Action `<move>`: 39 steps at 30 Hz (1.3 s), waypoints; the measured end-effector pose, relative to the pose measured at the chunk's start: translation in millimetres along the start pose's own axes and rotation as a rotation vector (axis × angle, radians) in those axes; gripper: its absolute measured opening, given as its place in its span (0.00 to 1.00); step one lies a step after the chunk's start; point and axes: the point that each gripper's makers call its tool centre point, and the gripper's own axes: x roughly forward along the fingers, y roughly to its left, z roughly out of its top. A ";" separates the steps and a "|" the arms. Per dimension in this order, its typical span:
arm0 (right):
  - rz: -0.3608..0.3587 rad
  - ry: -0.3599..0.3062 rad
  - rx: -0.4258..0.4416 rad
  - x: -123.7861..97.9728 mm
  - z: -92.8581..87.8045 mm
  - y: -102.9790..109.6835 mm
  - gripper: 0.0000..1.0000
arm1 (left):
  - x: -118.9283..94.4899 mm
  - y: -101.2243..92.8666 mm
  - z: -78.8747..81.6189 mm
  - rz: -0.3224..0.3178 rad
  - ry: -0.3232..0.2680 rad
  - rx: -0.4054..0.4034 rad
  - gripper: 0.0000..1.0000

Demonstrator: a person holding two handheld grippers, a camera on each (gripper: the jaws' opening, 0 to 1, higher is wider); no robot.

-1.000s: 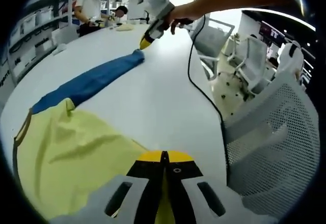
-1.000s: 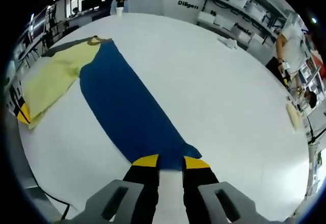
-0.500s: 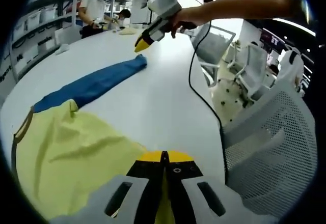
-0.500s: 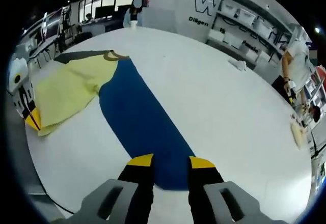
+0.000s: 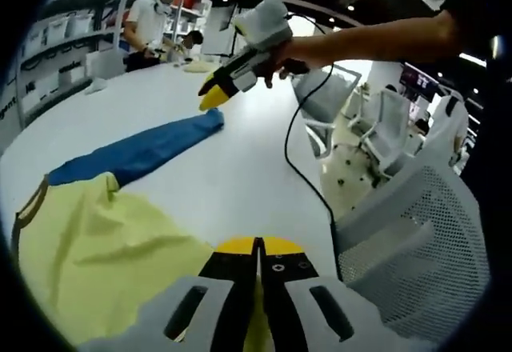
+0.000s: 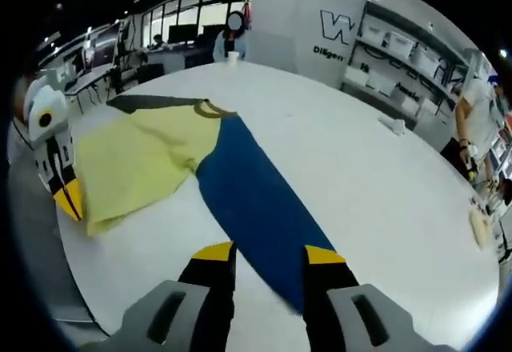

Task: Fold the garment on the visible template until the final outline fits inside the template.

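A garment with a yellow body [image 5: 96,256] and a long blue sleeve [image 5: 136,150] lies flat on the white round table [image 5: 240,168]. My left gripper [image 5: 258,244] is shut on the yellow hem at the near table edge. From the other side it appears as the left gripper [image 6: 70,198] at the corner of the yellow body [image 6: 144,156]. My right gripper [image 6: 268,252] is open, hovering above the blue sleeve [image 6: 256,196] near its cuff. A hand holds this right gripper [image 5: 213,96] in the air over the cuff. A dark grey strip [image 6: 148,102] lies beyond the collar.
White mesh chairs [image 5: 416,232] stand close by the table edge. A black cable [image 5: 298,156] hangs from the right gripper across the table [image 6: 384,200]. Small pale cloths [image 6: 480,228] lie near the far rim. People [image 5: 152,16] stand by shelves beyond.
My right gripper has risen off the blue cuff and now hangs above the sleeve, which stays flat. The left gripper keeps its hold on the yellow hem.
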 end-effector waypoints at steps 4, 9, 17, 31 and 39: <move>0.018 -0.014 0.005 0.8 0.7 12.0 0.28 | -1.1 2.6 -5.0 0.008 0.014 -0.009 0.03; 0.045 -0.029 0.002 1.3 3.1 27.6 0.29 | -9.5 9.4 -12.6 0.042 0.028 0.069 0.03; 0.067 -0.042 -0.001 3.2 6.8 41.6 0.31 | -10.5 9.6 -23.9 0.047 0.063 0.193 0.10; 0.068 -0.036 0.000 1.3 5.6 43.5 0.31 | 8.8 0.7 -44.9 0.021 0.177 0.421 0.11; 0.070 -0.041 0.010 -1.2 5.5 47.8 0.31 | 3.3 4.4 -35.8 0.034 0.142 0.327 0.04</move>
